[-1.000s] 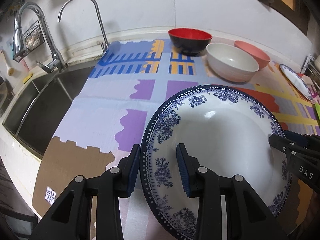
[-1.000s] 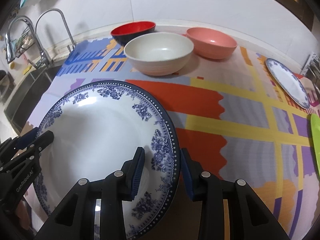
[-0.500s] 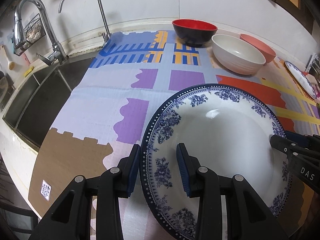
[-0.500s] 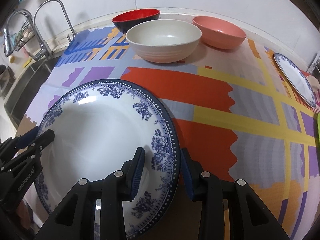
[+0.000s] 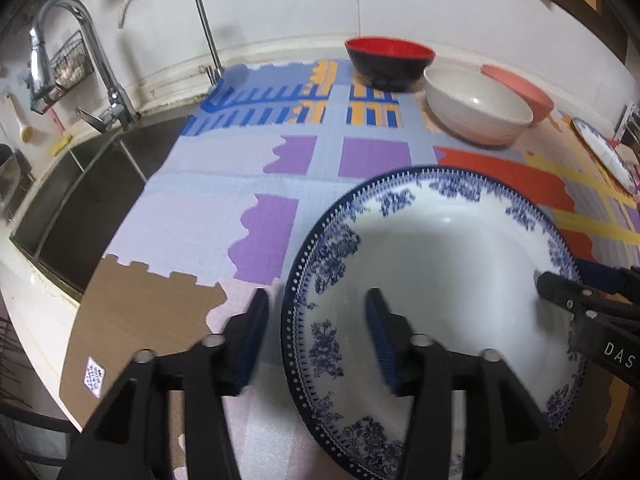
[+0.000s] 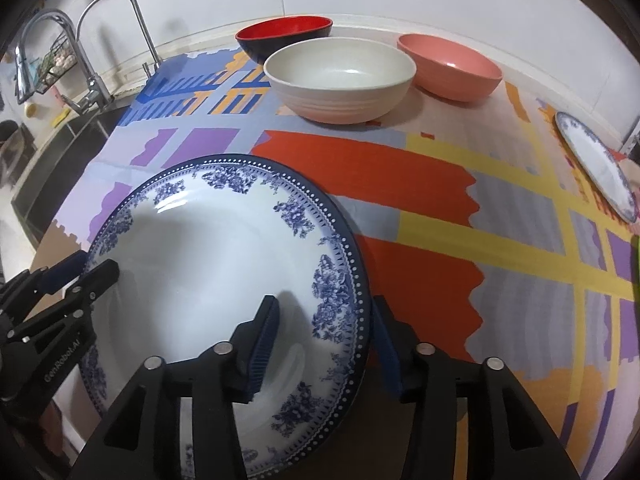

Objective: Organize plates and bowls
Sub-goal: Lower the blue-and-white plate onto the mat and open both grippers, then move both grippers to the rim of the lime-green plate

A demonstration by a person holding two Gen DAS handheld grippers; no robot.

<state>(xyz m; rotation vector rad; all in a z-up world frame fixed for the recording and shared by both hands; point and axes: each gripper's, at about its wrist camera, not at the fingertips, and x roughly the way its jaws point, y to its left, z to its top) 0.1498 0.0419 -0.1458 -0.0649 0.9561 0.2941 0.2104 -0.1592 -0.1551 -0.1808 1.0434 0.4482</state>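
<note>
blue plate (image 5: 440, 280) (on mat (image 5: 200, 224)), grippers opening

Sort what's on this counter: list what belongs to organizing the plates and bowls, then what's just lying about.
Job:
- large blue-and-white plate, its rim between the opening jaws of the left tool and right tool
- second blue-and-white plate
- cream bowl
- pink bowl
- red-and-black bowl

Lying about:
- patterned mat
- taps
- sink
- wire basket
</note>
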